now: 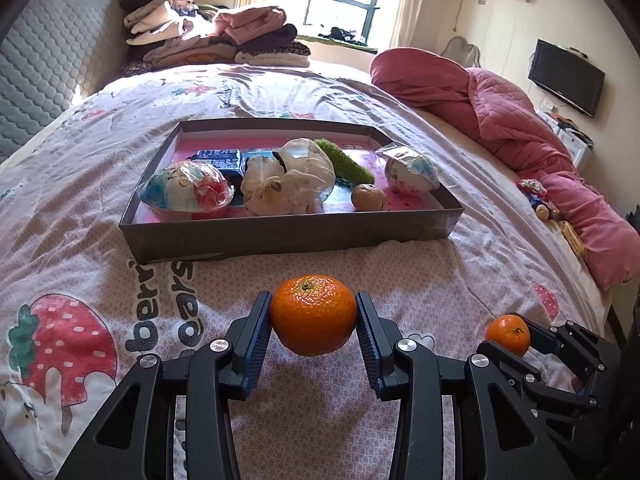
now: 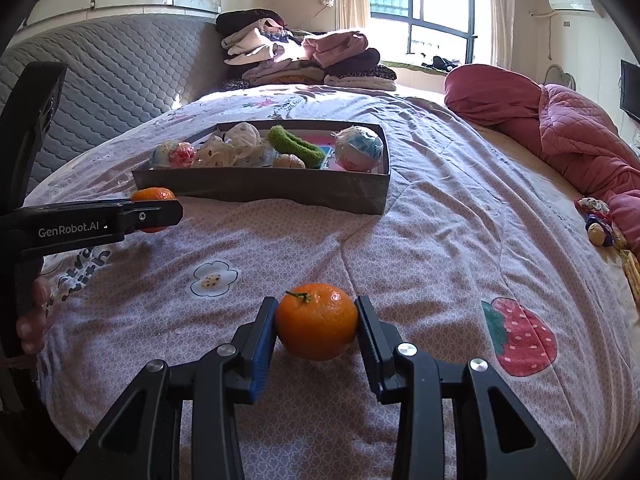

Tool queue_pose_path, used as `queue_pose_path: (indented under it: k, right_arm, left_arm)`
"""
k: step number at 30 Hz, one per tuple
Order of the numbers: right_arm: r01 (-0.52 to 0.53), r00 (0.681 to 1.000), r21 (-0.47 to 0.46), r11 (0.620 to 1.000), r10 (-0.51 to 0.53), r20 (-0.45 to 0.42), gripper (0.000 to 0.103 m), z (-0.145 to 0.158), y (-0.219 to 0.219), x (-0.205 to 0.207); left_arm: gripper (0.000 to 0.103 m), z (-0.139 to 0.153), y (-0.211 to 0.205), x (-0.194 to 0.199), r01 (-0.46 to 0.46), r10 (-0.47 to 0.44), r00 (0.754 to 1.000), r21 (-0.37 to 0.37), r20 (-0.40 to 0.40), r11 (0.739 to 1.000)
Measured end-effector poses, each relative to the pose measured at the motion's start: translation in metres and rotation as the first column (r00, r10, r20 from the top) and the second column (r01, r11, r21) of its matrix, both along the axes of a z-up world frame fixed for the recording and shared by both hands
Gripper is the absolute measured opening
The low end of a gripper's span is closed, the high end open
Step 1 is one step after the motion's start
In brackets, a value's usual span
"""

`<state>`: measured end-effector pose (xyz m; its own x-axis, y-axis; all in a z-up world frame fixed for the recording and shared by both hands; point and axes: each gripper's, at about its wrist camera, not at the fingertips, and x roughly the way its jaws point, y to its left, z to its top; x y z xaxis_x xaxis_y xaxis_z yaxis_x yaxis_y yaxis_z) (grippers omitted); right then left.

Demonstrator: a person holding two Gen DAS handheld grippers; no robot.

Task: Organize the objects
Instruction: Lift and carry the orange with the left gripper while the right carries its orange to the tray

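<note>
My left gripper [image 1: 314, 312] is shut on an orange tangerine [image 1: 313, 314], held above the bed sheet in front of the grey box [image 1: 280, 236]. My right gripper [image 2: 316, 322] is shut on a second tangerine [image 2: 316, 322], low over the sheet. In the left wrist view the right gripper [image 1: 516, 334] with its tangerine [image 1: 507, 334] shows at lower right. In the right wrist view the left gripper [image 2: 160, 212] with its tangerine [image 2: 153, 195] is at the left, near the box's [image 2: 260, 190] front corner. The box holds wrapped balls, a plastic bag, a green knitted piece and a walnut-like ball.
The bed has a strawberry-print sheet [image 1: 360, 92]. A pink quilt [image 1: 500, 108] lies along the right side. Folded clothes [image 1: 208, 36] are stacked at the back by the grey padded headboard [image 1: 44, 72]. Small items [image 2: 600, 228] lie at the right edge.
</note>
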<state>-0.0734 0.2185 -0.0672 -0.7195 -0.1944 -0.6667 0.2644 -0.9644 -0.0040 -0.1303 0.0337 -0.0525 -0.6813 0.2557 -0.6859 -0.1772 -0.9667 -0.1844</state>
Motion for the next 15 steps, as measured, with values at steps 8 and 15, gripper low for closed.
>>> queue_pose_path:
  k: [8,15]
  right_arm:
    - [-0.021,1.000,-0.006,1.000,0.021,-0.021,0.039,0.011,-0.010,-0.002]
    - [-0.035,0.998,-0.019,0.999,0.034,-0.053,0.039,0.027,-0.015,-0.008]
  left_arm:
    - [0.042,0.008,-0.008,0.006,-0.018,0.019,1.000,0.007,-0.019,1.000]
    - [0.042,0.020,-0.012,0.011,-0.040,0.040,0.998,0.002,-0.045,0.999]
